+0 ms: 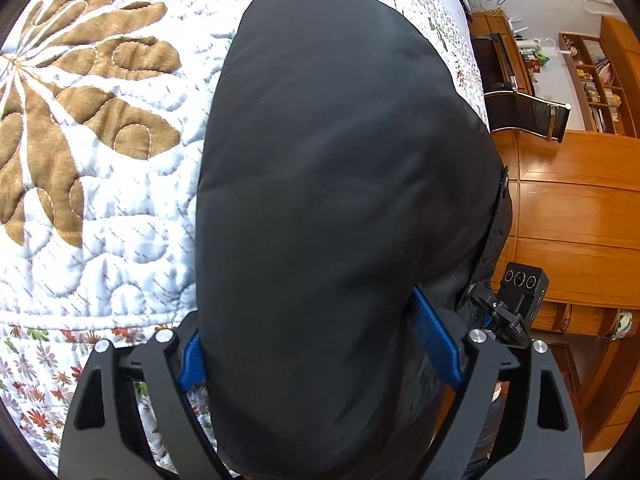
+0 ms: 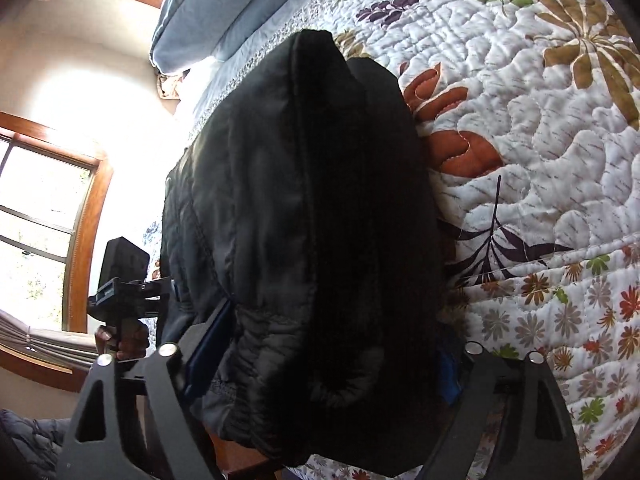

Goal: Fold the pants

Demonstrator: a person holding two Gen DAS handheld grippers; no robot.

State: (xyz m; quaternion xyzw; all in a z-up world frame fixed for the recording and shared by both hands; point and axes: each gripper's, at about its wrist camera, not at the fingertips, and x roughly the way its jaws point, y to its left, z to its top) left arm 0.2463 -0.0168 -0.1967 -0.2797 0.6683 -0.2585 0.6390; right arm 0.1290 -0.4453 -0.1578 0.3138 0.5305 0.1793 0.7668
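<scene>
Black padded pants (image 1: 340, 200) lie on the quilted floral bedspread (image 1: 100, 200), stretching away from me. In the left wrist view the fabric fills the space between my left gripper's (image 1: 320, 344) blue-padded fingers (image 1: 436, 336), which close on a thick fold of it. In the right wrist view the pants (image 2: 304, 220) bunch into a thick roll with the gathered waistband near the camera. My right gripper (image 2: 320, 352) grips that bundle between its fingers (image 2: 212, 340). The fingertips of both grippers are hidden by cloth.
The bedspread's edge (image 2: 560, 320) runs near the right gripper. Blue pillows (image 2: 224, 12) lie at the bed's head by a window (image 2: 48, 216). Wooden cabinets (image 1: 568, 208) and shelves (image 1: 600, 84) stand past the bed. The other gripper shows in each view (image 1: 516, 300), (image 2: 120, 280).
</scene>
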